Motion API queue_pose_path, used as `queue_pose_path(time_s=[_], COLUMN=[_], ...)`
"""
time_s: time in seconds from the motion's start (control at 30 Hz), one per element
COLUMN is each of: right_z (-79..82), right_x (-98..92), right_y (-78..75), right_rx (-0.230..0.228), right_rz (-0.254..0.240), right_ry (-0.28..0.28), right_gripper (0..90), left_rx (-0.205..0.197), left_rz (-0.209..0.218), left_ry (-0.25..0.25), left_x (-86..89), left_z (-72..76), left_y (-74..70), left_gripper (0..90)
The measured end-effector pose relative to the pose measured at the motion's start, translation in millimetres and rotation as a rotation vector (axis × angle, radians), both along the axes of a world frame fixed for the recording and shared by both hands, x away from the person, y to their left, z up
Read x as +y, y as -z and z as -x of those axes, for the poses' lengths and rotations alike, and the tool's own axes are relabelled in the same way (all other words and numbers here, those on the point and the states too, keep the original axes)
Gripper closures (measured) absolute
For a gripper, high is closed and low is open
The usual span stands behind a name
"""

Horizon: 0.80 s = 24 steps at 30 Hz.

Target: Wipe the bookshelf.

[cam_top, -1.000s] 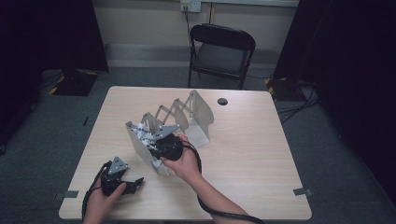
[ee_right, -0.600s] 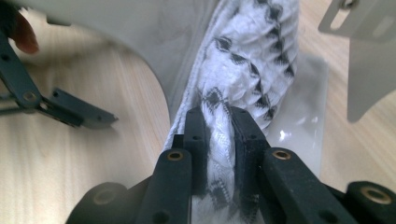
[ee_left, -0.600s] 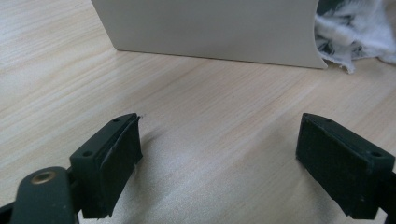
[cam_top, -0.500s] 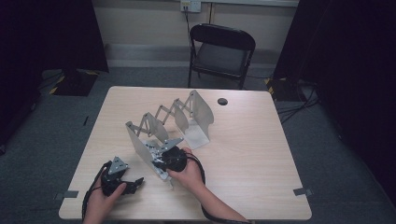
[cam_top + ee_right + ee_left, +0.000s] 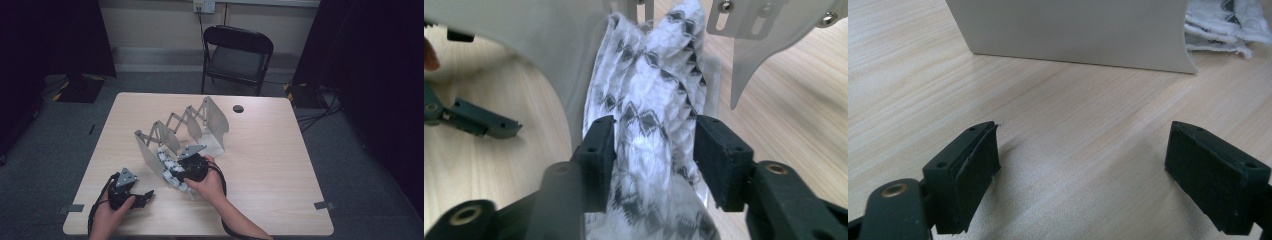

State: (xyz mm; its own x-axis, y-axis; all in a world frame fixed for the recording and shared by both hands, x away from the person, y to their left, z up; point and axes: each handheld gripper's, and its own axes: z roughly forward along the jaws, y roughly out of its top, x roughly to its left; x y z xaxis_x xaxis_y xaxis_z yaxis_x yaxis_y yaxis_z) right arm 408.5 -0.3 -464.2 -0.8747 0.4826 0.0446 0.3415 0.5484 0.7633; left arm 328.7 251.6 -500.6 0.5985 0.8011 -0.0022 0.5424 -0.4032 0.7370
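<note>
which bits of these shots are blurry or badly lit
High view: the room edges fall into darkness while the table is evenly lit. Left gripper view: the left claw sits soft and close, casting faint shadows on the sharper wood grain. Right gripper view: the right claw is blurred at the bottom edge, and the patterned cloth is bright, nearly washed out.

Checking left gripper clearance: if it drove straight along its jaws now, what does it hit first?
Likely the pale end panel of the folding rack, dead ahead of the open left gripper; only bare table lies between.
</note>
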Motion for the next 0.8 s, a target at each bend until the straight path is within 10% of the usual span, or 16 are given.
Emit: queue_pose_path(time_s=[0.33,0.6,0.8], right_z=[4.9,6.7,5.8], right_x=[15.5,18.0,11.6], right_y=[24.6,23.0,16.3], right_rx=[-0.032,-0.083,-0.045], right_rz=[0.084,0.134,0.078], right_ry=[-0.030,-0.009,0.038], right_gripper=[48.5,72.8,76.5], left_rx=[0.000,0.000,0.000], left_rz=[0.001,0.001,0.000], left_ry=[0.000,0.000,0.000], left_x=[-0.1,0.0,0.0], left_z=[0.0,0.0,0.0], left_y=[0.1,0.0,0.0], left_gripper=[13.7,13.7,13.7])
